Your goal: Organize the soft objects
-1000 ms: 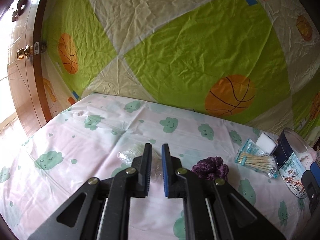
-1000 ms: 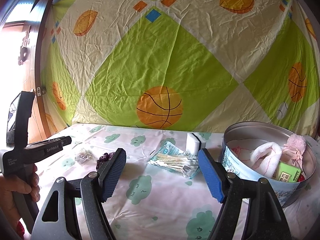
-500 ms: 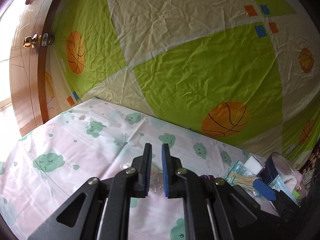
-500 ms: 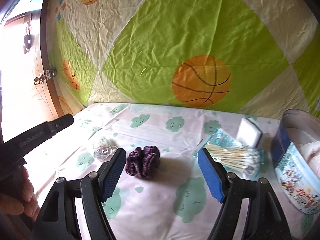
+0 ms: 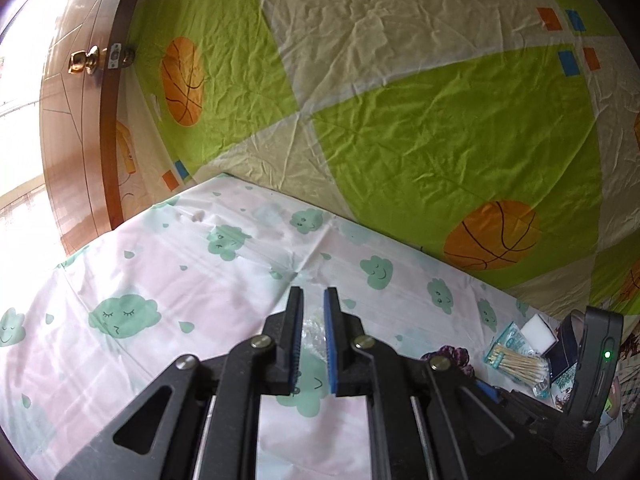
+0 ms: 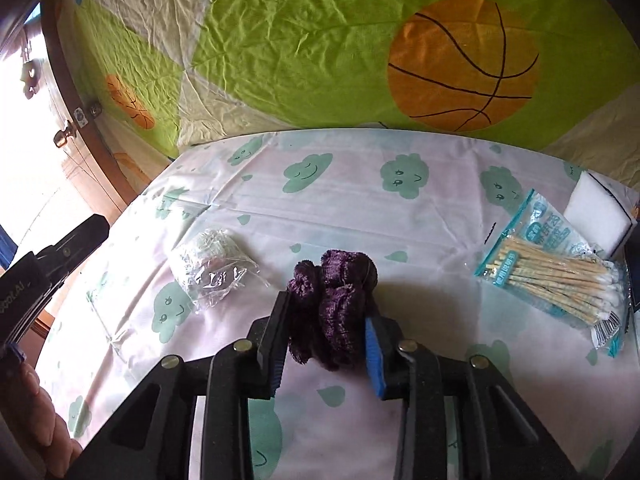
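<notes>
A dark purple velvet scrunchie (image 6: 336, 280) lies mid-table on the cloud-print cloth (image 6: 360, 200). My right gripper (image 6: 328, 300) is closing on it, and both pads press its sides. In the left wrist view only a bit of the scrunchie (image 5: 448, 354) shows past the black frame. My left gripper (image 5: 313, 292) hovers over the left part of the table. Its jaws stand a narrow slit apart, are opening, and hold nothing. A clear plastic packet (image 5: 312, 336) with something white inside lies on the cloth below that slit and is also seen in the right wrist view as a crinkled packet (image 6: 212, 268).
A bag of cotton swabs (image 6: 560, 276) and a white sponge block (image 6: 600, 212) lie at the right. A wrinkled basketball-print sheet (image 6: 360, 60) hangs behind the table. A wooden door (image 5: 80, 120) stands at the left. A hand (image 6: 36, 420) shows at the lower left.
The right gripper came down and forward over the scrunchie and closed from wide open onto it. The left gripper drifted left, and its slit widened slightly.
</notes>
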A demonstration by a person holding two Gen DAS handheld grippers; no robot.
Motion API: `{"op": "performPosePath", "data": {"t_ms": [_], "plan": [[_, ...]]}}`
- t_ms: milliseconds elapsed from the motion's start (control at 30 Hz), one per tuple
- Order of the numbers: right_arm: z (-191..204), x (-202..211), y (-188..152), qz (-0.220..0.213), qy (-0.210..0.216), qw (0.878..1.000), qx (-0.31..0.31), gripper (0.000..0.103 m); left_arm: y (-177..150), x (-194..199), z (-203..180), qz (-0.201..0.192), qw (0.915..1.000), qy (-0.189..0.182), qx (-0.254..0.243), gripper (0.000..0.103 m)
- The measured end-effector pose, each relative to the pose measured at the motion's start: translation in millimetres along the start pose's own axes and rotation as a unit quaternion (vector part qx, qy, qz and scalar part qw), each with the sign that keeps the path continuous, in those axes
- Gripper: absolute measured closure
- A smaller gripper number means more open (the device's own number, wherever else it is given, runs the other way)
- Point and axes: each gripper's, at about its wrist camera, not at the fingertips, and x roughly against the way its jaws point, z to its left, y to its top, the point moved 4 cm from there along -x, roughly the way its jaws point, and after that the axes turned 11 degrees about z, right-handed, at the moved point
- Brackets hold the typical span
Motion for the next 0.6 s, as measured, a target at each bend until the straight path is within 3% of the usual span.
{"op": "performPosePath", "data": {"t_ms": [67,133,200,267,367,600], "plan": [[0.0,20.6,-3.5,-0.040,-0.002,0.999,0.011,0.068,-2.0,-8.6,0.8,0.014,0.9999,0.000,0.006,0.078],[4.9,44.5,-12.2,-0.084,-0.036,0.995,0.048,0.068,-4.8,-18.6,-1.3,0.035,0.9993,-0.005,0.013,0.051],[6.3,66.0,-25.4,-0.121,-0.067,0.987,0.085,0.068,-8.0,-26.0,-5.6,0.056,0.9979,-0.023,0.024,0.037],[0.9,85.5,-39.4,-0.146,-0.089,0.980,0.103,0.068,-7.9,-32.0,-12.7,0.061,0.9973,-0.028,0.027,0.037],[-15.3,109.6,-58.5,-0.167,-0.102,0.975,0.103,0.068,-6.4,-44.3,-28.9,0.067,0.9977,0.012,0.003,0.037],[-46.2,125.3,-72.8,-0.157,-0.089,0.981,0.066,0.068,-8.6,-81.2,-40.6,0.115,0.9880,0.103,-0.001,0.041]]}}
